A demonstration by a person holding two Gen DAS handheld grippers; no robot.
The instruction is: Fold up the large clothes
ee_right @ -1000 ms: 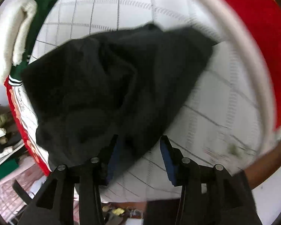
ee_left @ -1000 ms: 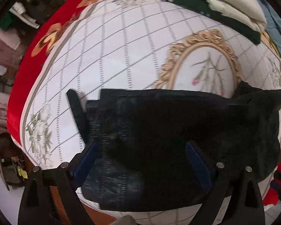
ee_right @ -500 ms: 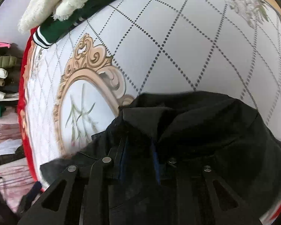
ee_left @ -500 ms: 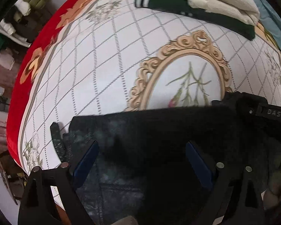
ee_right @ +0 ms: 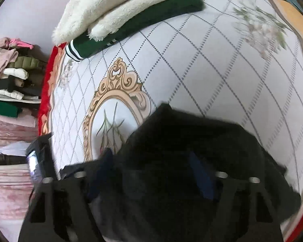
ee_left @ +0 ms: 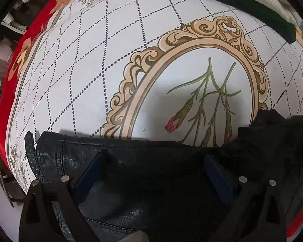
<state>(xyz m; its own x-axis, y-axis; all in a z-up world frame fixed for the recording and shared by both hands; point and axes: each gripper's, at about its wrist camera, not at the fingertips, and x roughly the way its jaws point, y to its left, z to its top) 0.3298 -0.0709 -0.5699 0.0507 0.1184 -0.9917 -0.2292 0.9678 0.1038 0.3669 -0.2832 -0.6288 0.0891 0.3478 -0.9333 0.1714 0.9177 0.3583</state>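
Note:
A black leather-look jacket (ee_left: 151,161) lies folded along the near edge of the bed, its top fold line straight. My left gripper (ee_left: 153,167) is open, its blue-padded fingers spread wide just above the jacket's left half. In the right wrist view the same jacket (ee_right: 192,133) is a dark, blurred heap with a raised corner. My right gripper (ee_right: 151,169) is open, fingers spread over the cloth. Whether either touches the cloth I cannot tell.
The bed cover (ee_left: 91,60) is white with a dotted diamond grid, a gold oval frame (ee_left: 171,46) and a red border. A folded green garment (ee_right: 151,18) under a cream fleece (ee_right: 115,4) lies at the far edge. Stacked clothes (ee_right: 12,76) stand off the bed at left.
My right gripper was shut on the jacket half a second ago and has opened. Both grippers moved forward over the bed; the jacket now lies folded lower in view.

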